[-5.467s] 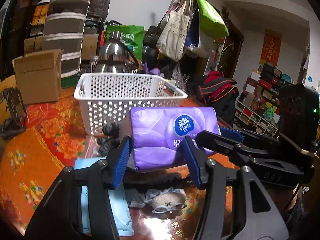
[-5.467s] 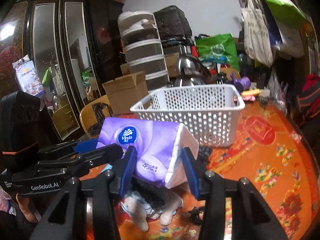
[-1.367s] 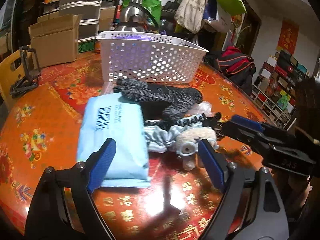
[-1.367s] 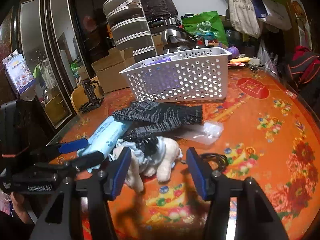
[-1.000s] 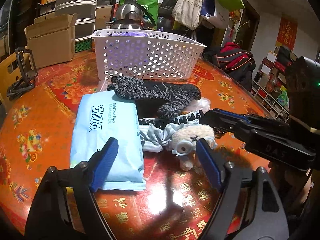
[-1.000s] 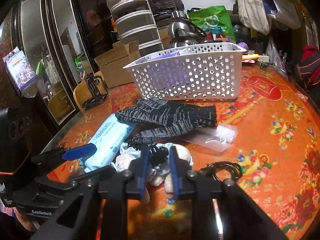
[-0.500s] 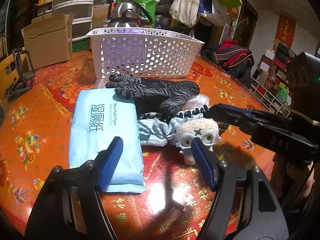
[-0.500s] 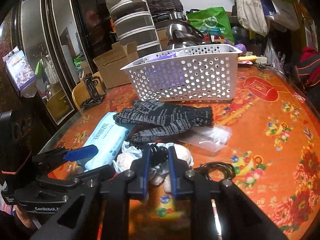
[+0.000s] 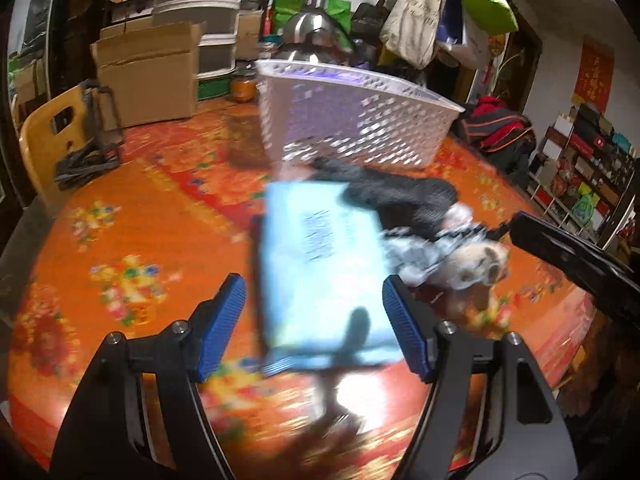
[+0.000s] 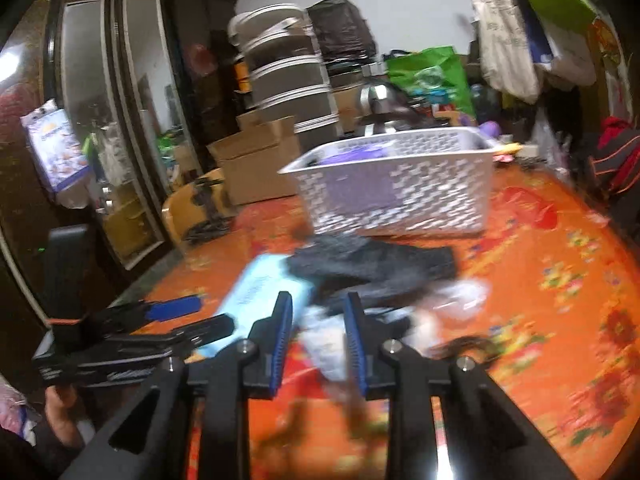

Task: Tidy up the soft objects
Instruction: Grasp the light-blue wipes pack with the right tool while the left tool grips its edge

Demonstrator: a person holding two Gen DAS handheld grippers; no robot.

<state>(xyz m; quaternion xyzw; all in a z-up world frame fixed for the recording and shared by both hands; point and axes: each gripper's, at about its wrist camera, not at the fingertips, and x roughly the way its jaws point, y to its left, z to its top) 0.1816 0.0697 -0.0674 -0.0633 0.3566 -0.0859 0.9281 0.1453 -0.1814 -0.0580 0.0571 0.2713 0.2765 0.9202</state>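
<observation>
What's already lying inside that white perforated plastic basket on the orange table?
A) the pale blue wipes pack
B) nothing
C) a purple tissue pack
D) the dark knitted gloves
C: purple shows over the rim and through the holes of the white perforated plastic basket, where the purple tissue pack lies.

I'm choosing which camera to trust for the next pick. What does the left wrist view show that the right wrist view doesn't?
Only the left wrist view shows the shelves of boxes. Only the right wrist view shows the mirrored cabinet and a hand. Both show the white basket, blue tissue pack, dark gloves and cardboard box.
</observation>
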